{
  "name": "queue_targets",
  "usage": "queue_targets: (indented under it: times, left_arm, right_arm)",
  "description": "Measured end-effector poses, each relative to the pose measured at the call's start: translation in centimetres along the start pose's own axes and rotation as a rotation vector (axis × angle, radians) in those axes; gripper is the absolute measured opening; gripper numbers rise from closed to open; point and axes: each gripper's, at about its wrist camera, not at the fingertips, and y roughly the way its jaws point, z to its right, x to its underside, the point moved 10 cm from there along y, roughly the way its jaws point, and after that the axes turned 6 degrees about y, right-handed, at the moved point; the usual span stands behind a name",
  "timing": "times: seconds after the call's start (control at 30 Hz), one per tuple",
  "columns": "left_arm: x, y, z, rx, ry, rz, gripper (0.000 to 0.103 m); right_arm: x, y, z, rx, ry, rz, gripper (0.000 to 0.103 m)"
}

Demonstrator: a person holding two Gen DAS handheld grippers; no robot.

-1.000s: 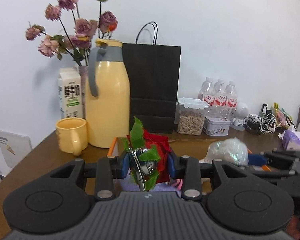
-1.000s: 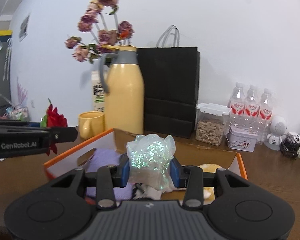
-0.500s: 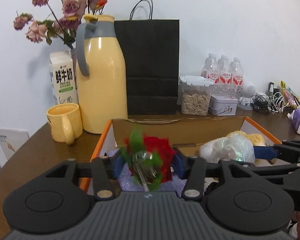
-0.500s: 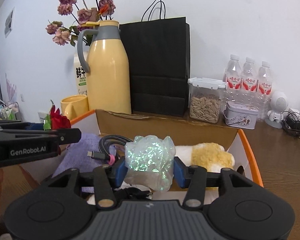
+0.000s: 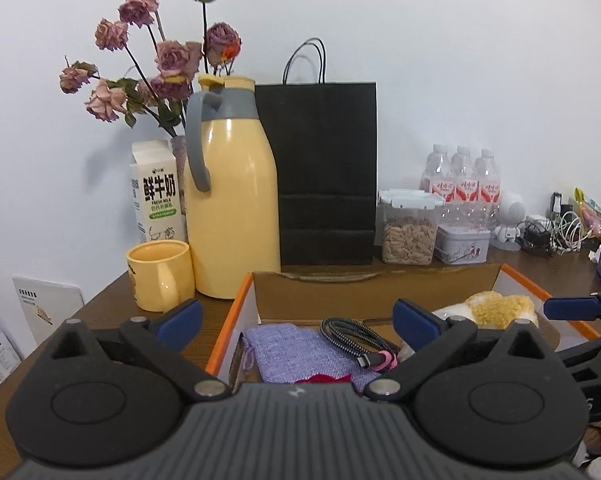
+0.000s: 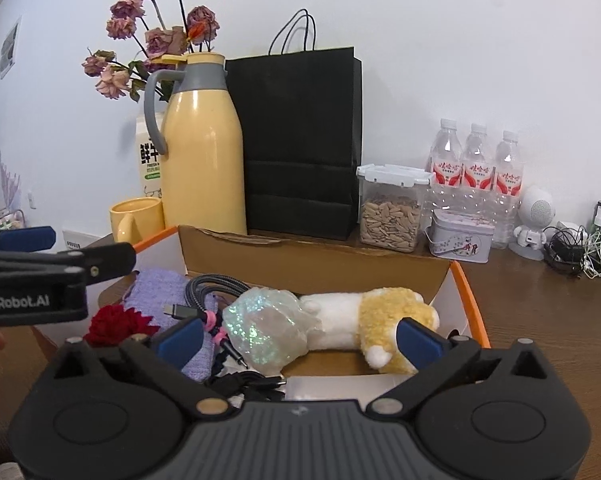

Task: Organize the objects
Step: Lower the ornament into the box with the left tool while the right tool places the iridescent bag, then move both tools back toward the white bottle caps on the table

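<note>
An orange-rimmed cardboard box (image 5: 228,320) (image 6: 470,292) sits right below both grippers. My left gripper (image 5: 298,318) is opening wide with nothing between its pads. The red rose (image 5: 324,379) (image 6: 116,322) lies below it on a purple pouch (image 5: 296,348) (image 6: 156,288). My right gripper (image 6: 300,338) is also opening. An iridescent plastic bag (image 6: 264,328) rests in the box between its pads, untouched, against a white and yellow plush toy (image 6: 380,312) (image 5: 496,308). A braided cable (image 5: 356,336) (image 6: 208,288) lies beside the pouch.
Behind the box stand a yellow jug (image 5: 232,200), a yellow mug (image 5: 160,276), a milk carton (image 5: 156,192), dried roses (image 5: 168,56) and a black paper bag (image 5: 324,168). To the right are a seed container (image 6: 392,208), a tin (image 6: 460,240), water bottles (image 6: 476,168) and tangled cables (image 6: 580,248).
Both grippers have opened wide. The rose dropped from the left one onto the purple pouch. The iridescent bag dropped from the right one into the box beside the plush toy.
</note>
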Motion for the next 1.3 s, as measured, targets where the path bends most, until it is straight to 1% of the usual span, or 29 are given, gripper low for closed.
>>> queue_targets:
  times: [0.1,0.23,0.3,0.43,0.63,0.83,1.07,1.1,1.17,1.23,1.27,1.3]
  left_arm:
    - [-0.8,-1.4,-0.4,-0.018,-0.007,0.015,0.103]
    - [-1.3,-3.3,-0.8,0.005,-0.037,0.019,0.103]
    - [-1.2,-4.2,-0.9,0.011,-0.040,0.009,0.103]
    - [-0.5,-5.8,-1.2,0.017,-0.027,-0.006,0.103]
    - [1.9,-8.0,-2.0,0.020,-0.001,-0.071,0.103]
    - [5.8,-9.8,-2.4,0.029,0.032,-0.161,0.103]
    - [9.7,-11.4,-2.1,0.059,0.005,-0.232,0.103]
    - [10.0,-11.4,-2.0,0.063,0.000,-0.239,0.103]
    - [10.6,-11.5,-1.9,0.067,-0.009,-0.257,0.103]
    - [11.1,-11.5,-1.8,0.073,-0.016,-0.269,0.103]
    - [11.3,-11.4,-1.8,0.075,-0.018,-0.273,0.103]
    - [11.4,-11.4,-1.8,0.075,-0.022,-0.276,0.103]
  right_arm:
    - [-0.7,-1.7,-0.3,-0.010,-0.005,0.023,0.103]
    - [-1.2,-4.6,-0.3,-0.019,-0.005,0.056,0.103]
    - [-1.2,-5.8,-0.3,-0.018,-0.012,0.057,0.103]
    - [-0.1,-7.9,-0.1,-0.016,-0.035,0.028,0.103]
    - [2.8,-10.4,0.3,-0.011,-0.061,-0.039,0.103]
    - [6.3,-12.1,0.3,-0.013,-0.081,-0.111,0.103]
    - [10.3,-12.4,-0.5,-0.037,-0.063,-0.196,0.102]
    - [10.7,-12.4,-0.6,-0.044,-0.059,-0.204,0.098]
    - [11.4,-12.3,-0.9,-0.055,-0.050,-0.221,0.086]
    - [12.0,-12.2,-1.2,-0.065,-0.048,-0.234,0.067]
    - [12.1,-12.1,-1.3,-0.068,-0.045,-0.237,0.063]
    - [12.2,-12.0,-1.4,-0.069,-0.042,-0.241,0.055]
